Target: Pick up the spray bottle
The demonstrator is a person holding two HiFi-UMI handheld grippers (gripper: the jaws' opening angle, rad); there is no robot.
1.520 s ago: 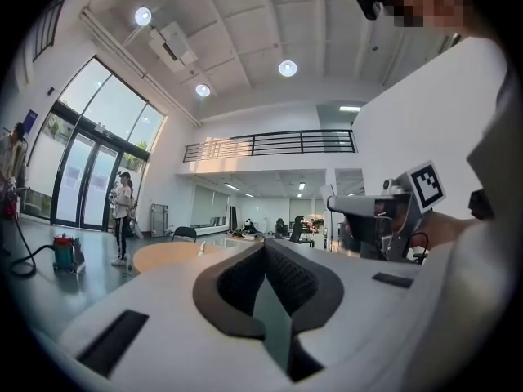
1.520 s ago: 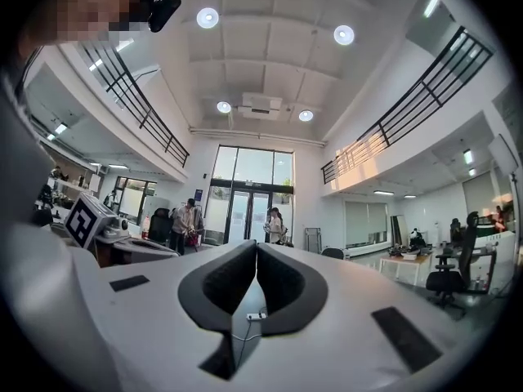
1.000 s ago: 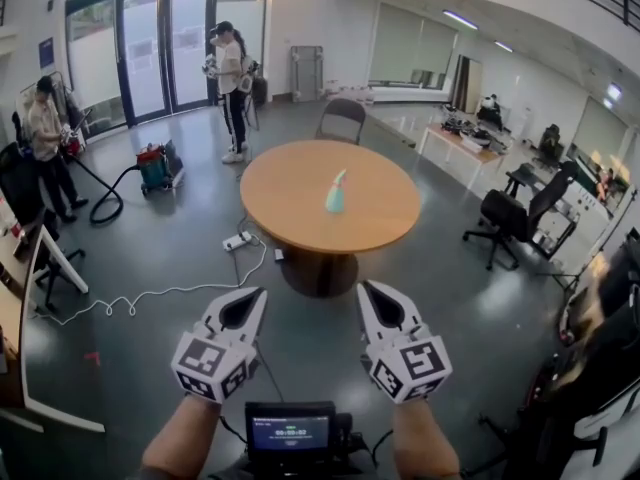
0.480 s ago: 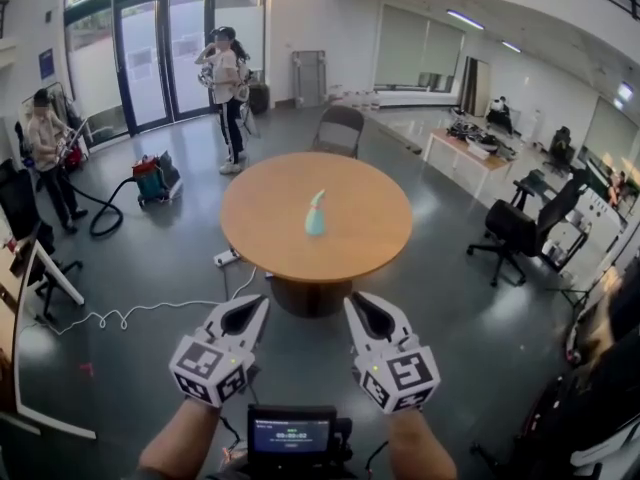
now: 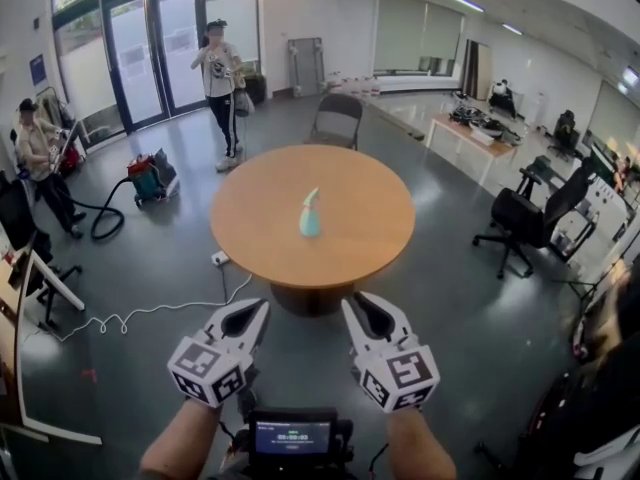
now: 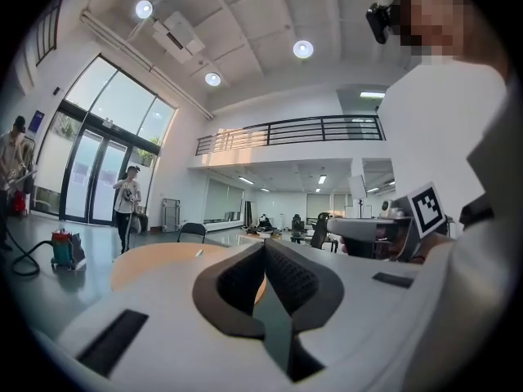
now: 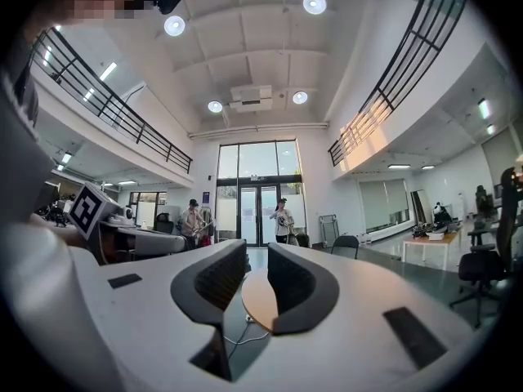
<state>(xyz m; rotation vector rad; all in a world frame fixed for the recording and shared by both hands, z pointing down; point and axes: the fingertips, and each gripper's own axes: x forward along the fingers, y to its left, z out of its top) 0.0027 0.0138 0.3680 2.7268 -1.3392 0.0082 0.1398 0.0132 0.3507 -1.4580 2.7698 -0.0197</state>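
Clenched tight, the left gripper (image 5: 256, 308) held nothing: in the left gripper view its ribbed pads (image 6: 290, 276) met along a single seam. The right gripper (image 5: 353, 301), just beside it on the right, was released. Its jaws had just been opening and stood a little apart with nothing between them; through the gap its own view showed only the near rim of the table (image 7: 257, 300) farther off. Both grippers pointed level toward the far side of the room, each on a forearm at the near edge of the head view, with a small screen (image 5: 291, 435) between the forearms. The spray bottle (image 5: 310, 214) — pale teal, upright, its top leaning to the right — stood alone near the middle of the round wooden table (image 5: 370, 218), well apart from both grippers and beyond them. A dark chair (image 5: 337, 118) stood just past the table's far side, and a black office chair (image 5: 525, 218) stood off to the right. On the left a white cable (image 5: 150, 313) trailed across the grey floor and a vacuum cleaner (image 5: 147, 176) sat farther back. One person (image 5: 219, 73) stood near the glass doors (image 5: 150, 48), and another stood at the far left.
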